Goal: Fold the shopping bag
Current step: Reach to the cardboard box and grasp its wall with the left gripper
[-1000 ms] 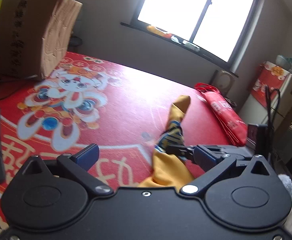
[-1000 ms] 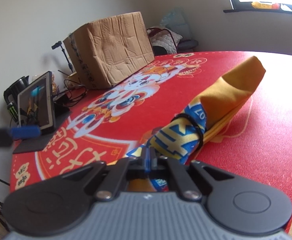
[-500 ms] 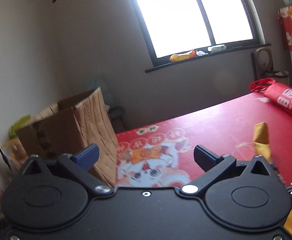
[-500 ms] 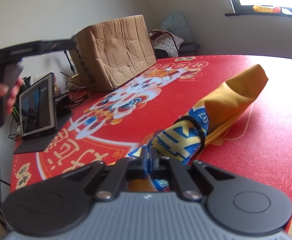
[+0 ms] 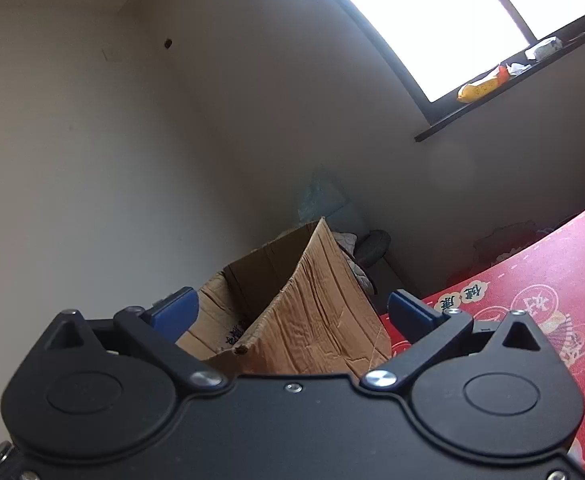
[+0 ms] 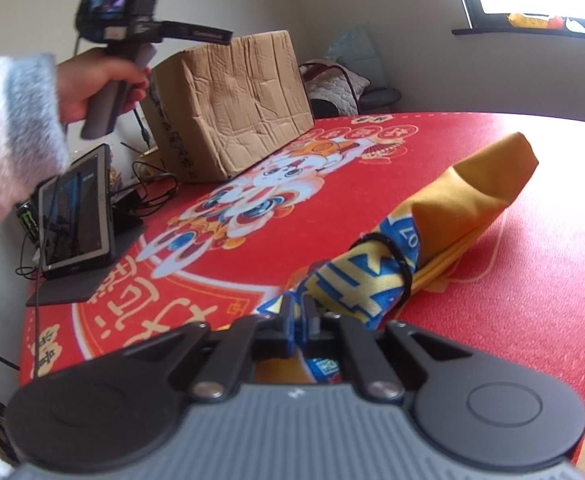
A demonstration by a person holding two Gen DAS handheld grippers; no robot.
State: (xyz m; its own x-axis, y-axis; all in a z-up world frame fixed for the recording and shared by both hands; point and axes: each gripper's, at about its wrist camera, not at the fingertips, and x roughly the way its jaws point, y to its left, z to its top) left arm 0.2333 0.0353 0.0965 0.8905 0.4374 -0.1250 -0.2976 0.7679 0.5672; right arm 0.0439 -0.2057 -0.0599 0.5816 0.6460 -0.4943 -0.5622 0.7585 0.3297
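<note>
The shopping bag (image 6: 444, 224) is rolled into a long yellow and blue bundle with a black band (image 6: 396, 256) around its middle. It lies on the red tablecloth (image 6: 512, 320). My right gripper (image 6: 298, 320) is shut on the bundle's near blue end. My left gripper (image 5: 292, 312) is open and empty, raised high and tilted up toward the wall, away from the bag. In the right wrist view the left tool shows held up in a hand (image 6: 104, 84) at the upper left.
A cardboard box (image 6: 228, 104) stands at the table's far left, open on top in the left wrist view (image 5: 292, 312). A tablet (image 6: 76, 216) on a stand with cables sits at the left edge. A window sill (image 5: 512, 80) holds small items.
My left gripper has lifted away from the bag and swung up and left, so the bag has left its view. My right gripper stays shut on the bag's end.
</note>
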